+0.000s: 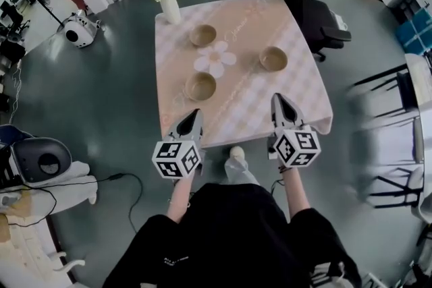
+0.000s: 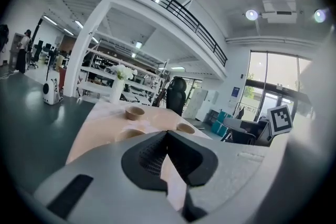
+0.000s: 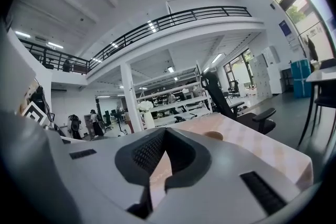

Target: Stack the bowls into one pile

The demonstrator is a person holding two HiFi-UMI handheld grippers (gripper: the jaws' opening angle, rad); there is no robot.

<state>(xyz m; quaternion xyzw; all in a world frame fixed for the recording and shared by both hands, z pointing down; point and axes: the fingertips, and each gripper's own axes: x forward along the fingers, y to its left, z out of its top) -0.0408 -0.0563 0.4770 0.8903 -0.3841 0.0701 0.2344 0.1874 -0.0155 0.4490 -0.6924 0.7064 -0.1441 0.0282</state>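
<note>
Three tan bowls stand apart on the pink checked tablecloth (image 1: 236,111): a far bowl (image 1: 202,35), a right bowl (image 1: 273,59) and a near bowl (image 1: 200,86). My left gripper (image 1: 196,114) hovers at the table's near edge, just short of the near bowl, jaws shut and empty. My right gripper (image 1: 277,100) is over the near right part of the cloth, also shut and empty. The left gripper view looks past its tips (image 2: 167,132) to the far bowl (image 2: 134,112), right bowl (image 2: 185,128) and near bowl (image 2: 129,135). In the right gripper view, one bowl (image 3: 213,135) shows beyond its tips (image 3: 164,129).
A flower-shaped mat (image 1: 215,59) lies between the bowls. A vase of white flowers (image 1: 169,0) stands at the far left corner. A black office chair (image 1: 317,23) is to the table's right, dark chairs (image 1: 391,104) further right, and white pods (image 1: 79,30) on the floor.
</note>
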